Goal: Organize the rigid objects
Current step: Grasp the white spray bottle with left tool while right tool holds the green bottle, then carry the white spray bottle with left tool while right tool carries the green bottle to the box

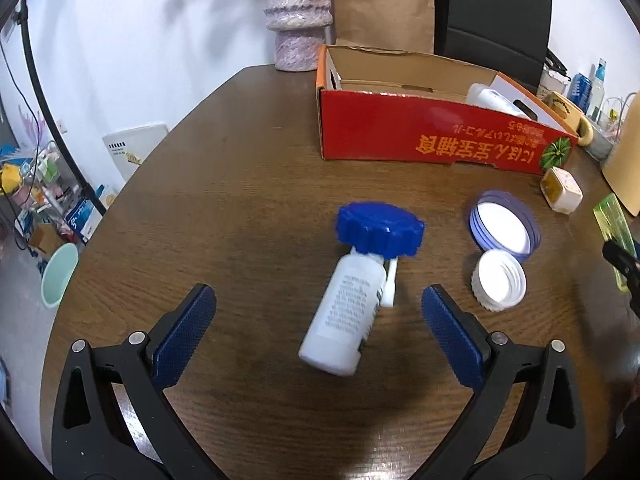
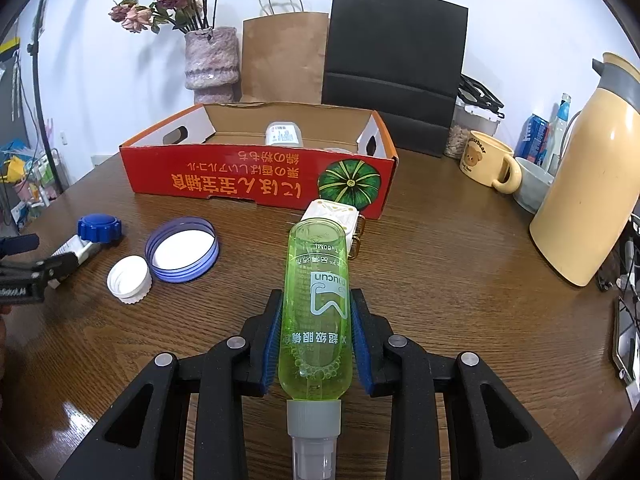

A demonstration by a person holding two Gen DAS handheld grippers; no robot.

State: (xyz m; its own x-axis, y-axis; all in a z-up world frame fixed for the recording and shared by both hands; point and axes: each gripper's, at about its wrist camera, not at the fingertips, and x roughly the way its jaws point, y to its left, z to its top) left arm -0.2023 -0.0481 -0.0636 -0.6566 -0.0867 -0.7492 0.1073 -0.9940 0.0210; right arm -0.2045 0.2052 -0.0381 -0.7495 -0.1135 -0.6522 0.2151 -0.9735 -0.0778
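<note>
Right gripper (image 2: 316, 332) angled down toward the wooden table (image 2: 440, 300), blue pads (image 2: 362, 340) clamped on both flanks of a green bottle (image 2: 318, 304). Bottle held lengthwise along the fingers, grey cap end toward the camera, rounded base pointing out at the red cardboard box (image 2: 256, 180). Base overlapping, in this view, a small white case (image 2: 332, 216) lying just in front of the box's near wall. Inside the box, a white bottle (image 2: 283, 134) lying toward the back. Beyond the box, a mottled vase (image 2: 212, 64) with dried flowers, a brown paper bag (image 2: 280, 56) and a black paper bag (image 2: 392, 48). Off to the right, a cream mug (image 2: 486, 160) and a cream thermos (image 2: 588, 196).

Left gripper (image 1: 319, 318) also pitched down over the table, jaws spread wide, pads (image 1: 188, 332) touching nothing. Between the two fingers in the wrist view, a white bottle with blue cap (image 1: 352, 292) lying on its side on the wood, cap end pointing away toward the box, base nearest the camera; clear gaps on both sides between bottle and pads. Right of that bottle, a small white ribbed cap (image 1: 498, 280) lying open side up, touching or nearly touching a larger purple-rimmed lid (image 1: 504, 228) behind it. Farther right, the white case again near the box's corner, and the green bottle at the picture's edge. Seen from the right wrist view, the left gripper entering from the left edge, tips near the blue-capped bottle.
</note>
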